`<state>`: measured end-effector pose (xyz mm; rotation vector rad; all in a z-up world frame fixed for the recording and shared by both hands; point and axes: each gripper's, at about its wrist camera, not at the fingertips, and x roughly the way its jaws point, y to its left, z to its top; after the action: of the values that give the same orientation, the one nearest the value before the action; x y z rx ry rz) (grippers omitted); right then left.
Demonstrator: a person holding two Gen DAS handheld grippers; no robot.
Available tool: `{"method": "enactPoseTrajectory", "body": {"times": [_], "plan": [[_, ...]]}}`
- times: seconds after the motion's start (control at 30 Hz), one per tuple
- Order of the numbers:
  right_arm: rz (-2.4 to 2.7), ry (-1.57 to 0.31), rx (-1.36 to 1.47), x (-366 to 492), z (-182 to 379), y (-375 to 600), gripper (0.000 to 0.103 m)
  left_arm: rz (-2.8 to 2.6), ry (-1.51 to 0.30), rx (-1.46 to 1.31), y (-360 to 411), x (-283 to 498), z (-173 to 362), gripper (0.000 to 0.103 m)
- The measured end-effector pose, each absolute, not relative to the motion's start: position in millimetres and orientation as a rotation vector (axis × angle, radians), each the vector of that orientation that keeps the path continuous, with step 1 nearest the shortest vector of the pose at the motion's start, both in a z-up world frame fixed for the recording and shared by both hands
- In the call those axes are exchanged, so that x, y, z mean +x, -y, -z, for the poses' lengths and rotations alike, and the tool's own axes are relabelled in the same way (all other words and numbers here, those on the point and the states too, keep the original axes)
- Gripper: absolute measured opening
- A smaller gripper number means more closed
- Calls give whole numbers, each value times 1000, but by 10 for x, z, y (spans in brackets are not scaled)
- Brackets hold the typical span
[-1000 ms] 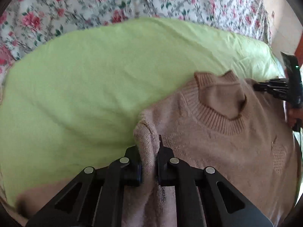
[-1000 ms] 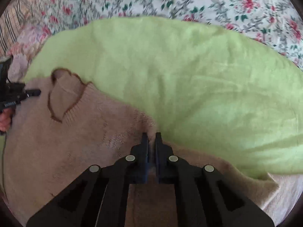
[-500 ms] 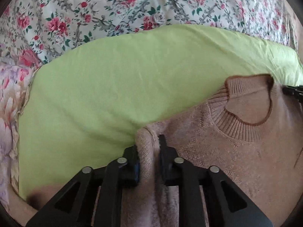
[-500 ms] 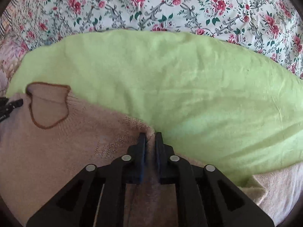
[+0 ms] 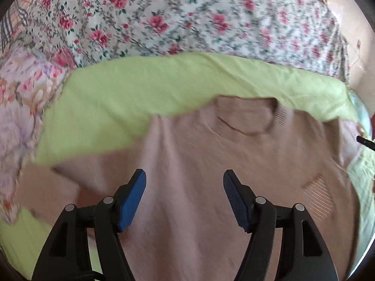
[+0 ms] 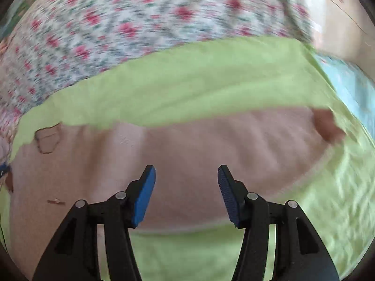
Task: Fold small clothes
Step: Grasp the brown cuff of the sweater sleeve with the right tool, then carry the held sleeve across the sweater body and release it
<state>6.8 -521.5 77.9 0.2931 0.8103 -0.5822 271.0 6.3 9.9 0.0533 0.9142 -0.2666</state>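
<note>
Release is judged done: left gripper and right gripper, jaws just opened and empty, above the sweater; a sleeve, right of frame, is to be gripped next.

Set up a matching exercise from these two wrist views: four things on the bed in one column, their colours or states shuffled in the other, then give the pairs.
Things:
1. sweater
2. cloth under the sweater
3. bedspread
4. left gripper

Colours or states:
A. white with red flowers
B. light green
C. jaws apart, nothing between the blue pads
D. dusty pink knit, lying spread out

Pairs: 1-D, 2-B, 3-A, 4-C
</note>
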Motion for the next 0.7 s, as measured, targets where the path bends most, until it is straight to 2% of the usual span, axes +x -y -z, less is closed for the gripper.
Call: {"method": "enactPoseTrajectory", "body": {"times": [0.23,0.5,0.53,0.57,0.6,0.7], "plan": [[764,-666,475,-431,-882,6007,57,310,-985,-13,281,2256,128,70],[863,-598,623,-446,-755,6767,54,326,-1071,-72,583,2043,474,72],[846,-590,629,-416,-732,6789,48,327,-1080,-71,603,2037,507,72],[842,-600,623,-358,-726,6794,25,325,-1090,-69,632,2017,540,72],[829,-609,619,-313,-734,6757,7,326,-1096,-65,661,1997,566,72],[739,-574,574,-228,-893,6431,7,330,-1086,-58,701,1936,556,72]]}}
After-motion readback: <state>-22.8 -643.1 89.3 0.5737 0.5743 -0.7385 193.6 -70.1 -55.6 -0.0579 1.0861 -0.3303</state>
